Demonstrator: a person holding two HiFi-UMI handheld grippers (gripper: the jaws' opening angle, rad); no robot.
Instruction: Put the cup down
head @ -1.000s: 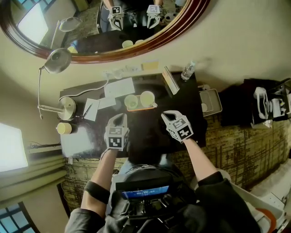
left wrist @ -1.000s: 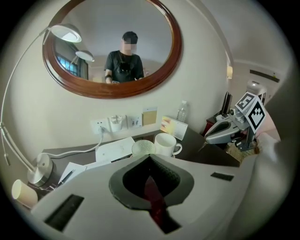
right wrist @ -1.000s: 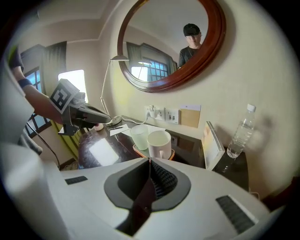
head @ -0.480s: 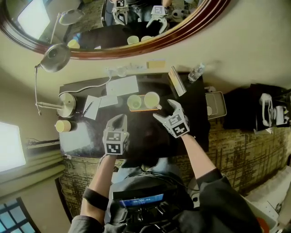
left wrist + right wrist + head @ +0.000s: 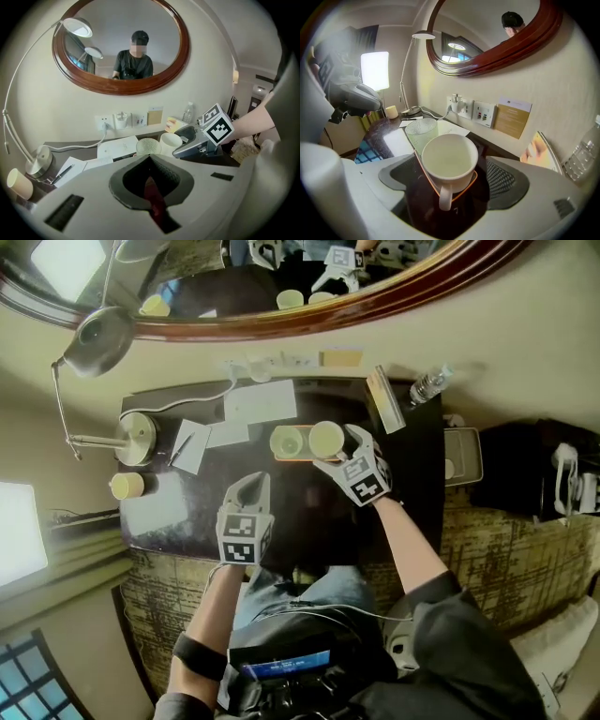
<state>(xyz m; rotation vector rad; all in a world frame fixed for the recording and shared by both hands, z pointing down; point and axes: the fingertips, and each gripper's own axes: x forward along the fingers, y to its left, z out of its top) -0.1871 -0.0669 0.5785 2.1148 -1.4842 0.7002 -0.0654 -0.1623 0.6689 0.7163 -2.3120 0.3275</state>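
Observation:
A white cup point(image 5: 449, 161) with its handle toward me stands on a small orange-rimmed tray point(image 5: 423, 174), next to a frosted glass point(image 5: 421, 132). My right gripper point(image 5: 450, 190) is open. Its jaws have just been opening, and they now stand either side of the cup with the pads point(image 5: 502, 182) clear of it. In the head view the right gripper point(image 5: 336, 448) reaches the cup point(image 5: 326, 439) at the desk's middle. My left gripper point(image 5: 255, 484) hovers shut and empty over the dark desk point(image 5: 187, 512), nearer me than the glass point(image 5: 285, 442). The left gripper point(image 5: 150, 161) sees the cup point(image 5: 169, 142).
A desk lamp point(image 5: 131, 437), a paper cup point(image 5: 125, 486) and papers point(image 5: 260, 401) with a pen lie on the desk's left. A booklet point(image 5: 384, 399) and water bottle point(image 5: 429, 385) stand at the back right. Wall sockets point(image 5: 480, 112) and an oval mirror point(image 5: 281, 296) are behind.
My right gripper has moved forward to the tray and its jaws have opened, now flanking the white cup. The left gripper has stayed in place, shut.

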